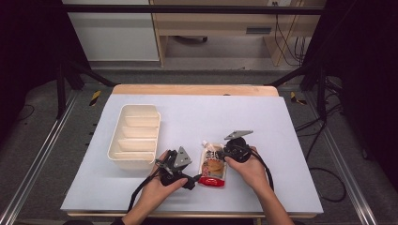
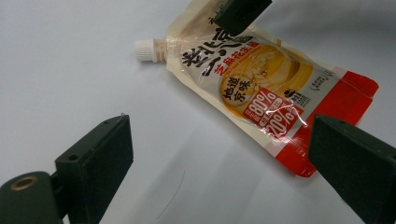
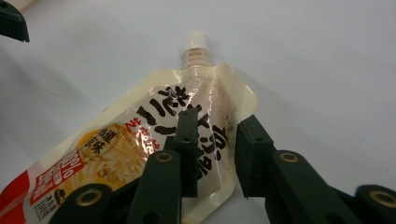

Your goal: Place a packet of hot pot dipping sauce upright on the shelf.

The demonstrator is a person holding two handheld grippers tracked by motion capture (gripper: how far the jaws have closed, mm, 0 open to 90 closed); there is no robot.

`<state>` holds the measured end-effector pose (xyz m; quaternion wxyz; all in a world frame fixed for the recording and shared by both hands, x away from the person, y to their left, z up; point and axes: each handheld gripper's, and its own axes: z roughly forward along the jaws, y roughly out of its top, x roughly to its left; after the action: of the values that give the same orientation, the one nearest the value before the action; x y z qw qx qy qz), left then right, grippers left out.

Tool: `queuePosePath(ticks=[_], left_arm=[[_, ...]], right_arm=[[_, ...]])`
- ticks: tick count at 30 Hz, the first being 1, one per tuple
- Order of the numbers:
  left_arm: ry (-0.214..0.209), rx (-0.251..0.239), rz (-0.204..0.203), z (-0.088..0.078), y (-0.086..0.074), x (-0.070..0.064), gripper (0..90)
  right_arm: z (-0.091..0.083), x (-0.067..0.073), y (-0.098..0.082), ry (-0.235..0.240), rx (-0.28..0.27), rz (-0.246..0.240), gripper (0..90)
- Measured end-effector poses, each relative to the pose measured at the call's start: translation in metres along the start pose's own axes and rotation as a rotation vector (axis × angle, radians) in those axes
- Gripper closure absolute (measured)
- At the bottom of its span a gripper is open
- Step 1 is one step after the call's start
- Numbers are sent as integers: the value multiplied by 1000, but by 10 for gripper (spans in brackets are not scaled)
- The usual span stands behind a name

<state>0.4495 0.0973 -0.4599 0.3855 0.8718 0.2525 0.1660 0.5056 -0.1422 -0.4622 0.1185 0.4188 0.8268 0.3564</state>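
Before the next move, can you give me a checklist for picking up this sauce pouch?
1. Right gripper straddles the upper part of the sauce pouch, near the spout: ok.
2. Its pads press firmly on the pouch: cannot tell.
3. Left gripper open, beside the pouch's red bottom end: ok.
4. Cap on the spout: ok.
5. Pouch lies flat on the table: ok.
6. Divided tray apart from the pouch: ok.

A cream divided tray (image 1: 134, 136) (four compartments) on the white table (image 1: 197, 117).
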Motion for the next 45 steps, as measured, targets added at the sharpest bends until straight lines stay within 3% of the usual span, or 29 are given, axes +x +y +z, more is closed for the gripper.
queuePosePath(ticks=[6,16,26,45], left_arm=[[-1,-1,-2,0,0,1,67],[9,-7,-2,-5,2,5,68],[4,-10,-3,-10,5,8,70],[16,-10,14,-11,5,10,69]], right_arm=[[3,-1,1,-25,-14,-33,900],[-7,3,8,-30,-64,-103,900],[-34,12,21,-3,-149,-135,900],[-65,25,37,0,-246,-206,900]])
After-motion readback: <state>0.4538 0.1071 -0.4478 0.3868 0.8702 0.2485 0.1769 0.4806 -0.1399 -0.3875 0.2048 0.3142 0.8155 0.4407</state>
